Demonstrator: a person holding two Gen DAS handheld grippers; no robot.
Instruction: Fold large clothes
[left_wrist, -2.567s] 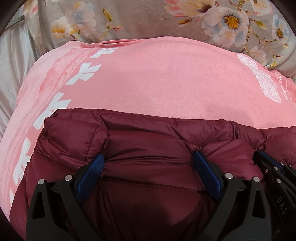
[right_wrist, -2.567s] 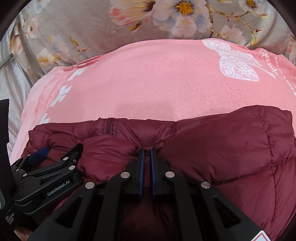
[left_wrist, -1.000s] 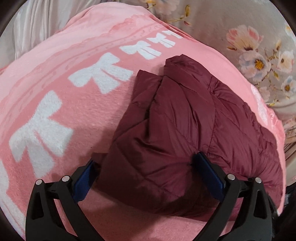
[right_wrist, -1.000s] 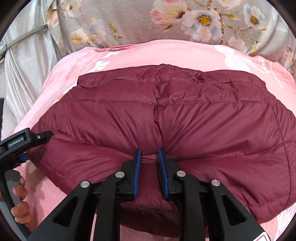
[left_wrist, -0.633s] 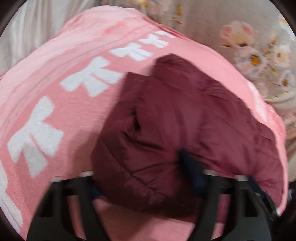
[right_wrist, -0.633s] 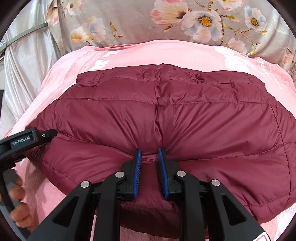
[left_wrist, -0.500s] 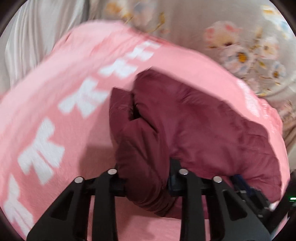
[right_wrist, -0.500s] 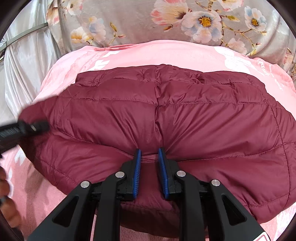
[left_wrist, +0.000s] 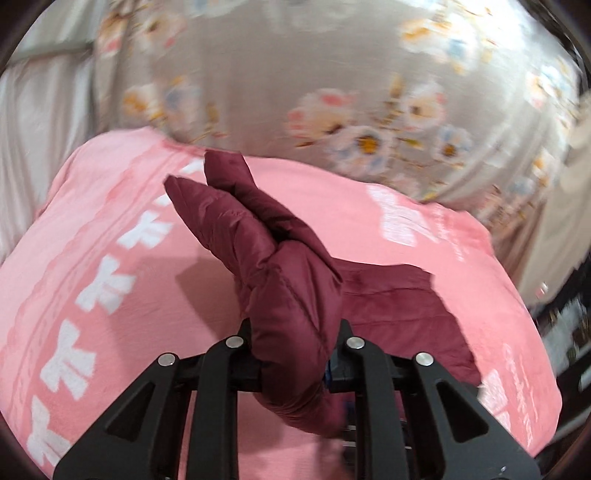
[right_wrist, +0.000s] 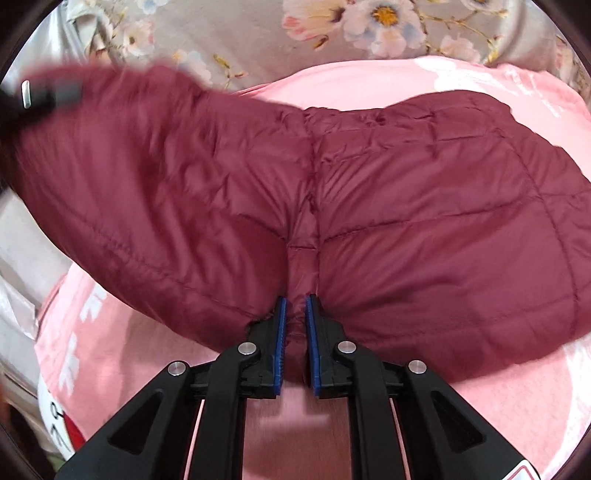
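A maroon quilted puffer jacket (right_wrist: 424, 229) lies on a pink blanket (right_wrist: 517, 406). My right gripper (right_wrist: 294, 325) is shut on a fold at the jacket's near edge. My left gripper (left_wrist: 293, 354) is shut on the jacket's left end (left_wrist: 280, 280) and holds it lifted above the blanket; that end sticks up toward the far side. In the right wrist view the lifted left end (right_wrist: 129, 166) rises at the left, blurred, with the left gripper's body (right_wrist: 40, 96) at its top.
The pink blanket (left_wrist: 92, 258) has white bow prints along its left side and white print at the right. A grey floral bedcover (left_wrist: 332, 92) lies behind it. Shiny grey fabric (left_wrist: 29, 110) is at the far left.
My left gripper has closed on the jacket's left end and lifted it up off the blanket. My right gripper has kept its grip and rose slightly with the near edge.
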